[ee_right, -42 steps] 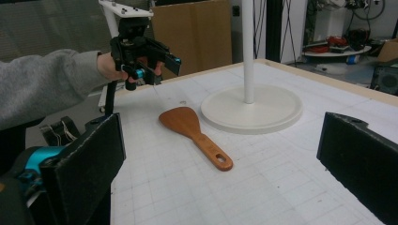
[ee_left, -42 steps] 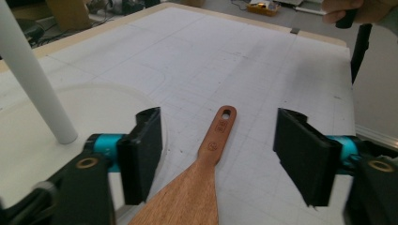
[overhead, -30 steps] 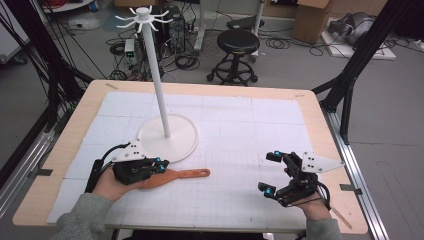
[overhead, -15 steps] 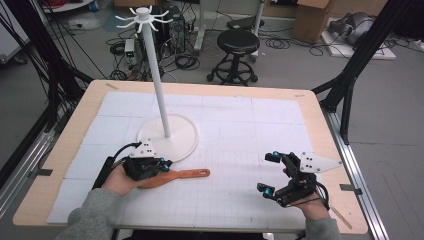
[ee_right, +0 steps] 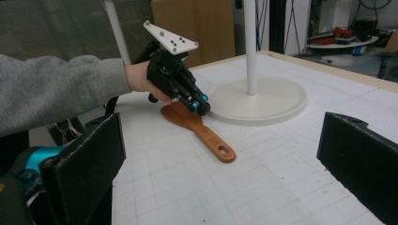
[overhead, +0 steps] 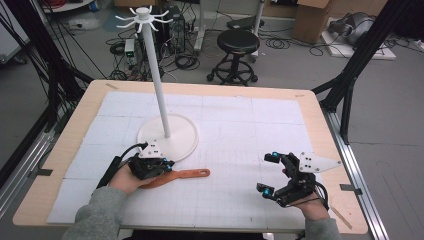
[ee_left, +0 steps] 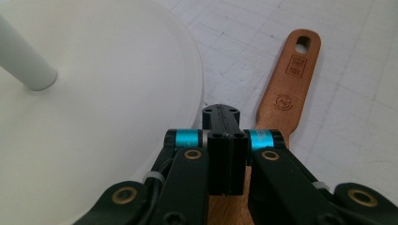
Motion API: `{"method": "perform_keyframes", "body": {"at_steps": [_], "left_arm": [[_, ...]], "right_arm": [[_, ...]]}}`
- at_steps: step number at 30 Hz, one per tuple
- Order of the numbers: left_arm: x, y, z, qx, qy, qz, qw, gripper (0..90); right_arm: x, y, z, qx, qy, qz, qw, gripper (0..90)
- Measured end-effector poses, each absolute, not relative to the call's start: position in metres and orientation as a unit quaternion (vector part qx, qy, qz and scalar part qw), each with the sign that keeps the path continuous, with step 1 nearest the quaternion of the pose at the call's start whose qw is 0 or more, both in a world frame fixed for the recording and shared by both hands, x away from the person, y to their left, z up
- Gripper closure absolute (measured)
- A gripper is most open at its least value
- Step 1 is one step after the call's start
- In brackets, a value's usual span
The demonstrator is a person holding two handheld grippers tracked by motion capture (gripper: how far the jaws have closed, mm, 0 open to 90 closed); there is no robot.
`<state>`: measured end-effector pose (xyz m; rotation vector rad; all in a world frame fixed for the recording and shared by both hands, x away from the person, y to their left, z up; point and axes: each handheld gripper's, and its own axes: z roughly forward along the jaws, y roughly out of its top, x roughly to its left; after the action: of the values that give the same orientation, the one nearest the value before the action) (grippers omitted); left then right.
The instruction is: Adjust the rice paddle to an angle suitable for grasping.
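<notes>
A brown wooden spatula [overhead: 186, 175] lies flat on the white mat, its handle with the hole pointing right. My left gripper [overhead: 166, 163] hovers over the spatula's wide end, right at the rim of the white stand's round base [overhead: 182, 142]. In the left gripper view the jaws of this gripper [ee_left: 220, 115] are pressed together with nothing between them, and the spatula [ee_left: 287, 89] lies beneath and to the right. My right gripper [overhead: 267, 174] rests at the table's right front, jaws wide apart and empty. The right gripper view looks across at the left gripper [ee_right: 199, 106] and the spatula [ee_right: 209, 135].
The stand's white pole [overhead: 156, 75] rises from the base and ends in a ring of hooks [overhead: 141, 15]. The wooden table edge [overhead: 320, 125] frames the mat. A stool [overhead: 239, 42], cables and boxes stand on the floor beyond.
My left gripper has moved right and down, closer to the stand's base and over the spatula's wide end. The spatula and the right gripper have stayed put.
</notes>
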<state>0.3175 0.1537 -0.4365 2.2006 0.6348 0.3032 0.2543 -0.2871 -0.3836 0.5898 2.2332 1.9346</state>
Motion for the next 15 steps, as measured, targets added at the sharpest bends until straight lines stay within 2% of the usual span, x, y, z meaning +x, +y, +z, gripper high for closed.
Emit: {"method": "perform_keyframes", "body": {"at_steps": [15], "left_arm": [[0.3221, 0.1521, -0.4424, 0.879, 0.248, 0.127, 0.387, 89.9]], "right_arm": [[0.2555, -0.2867, -0.3848, 0.2, 0.737, 0.643, 0.056, 0.0]]}}
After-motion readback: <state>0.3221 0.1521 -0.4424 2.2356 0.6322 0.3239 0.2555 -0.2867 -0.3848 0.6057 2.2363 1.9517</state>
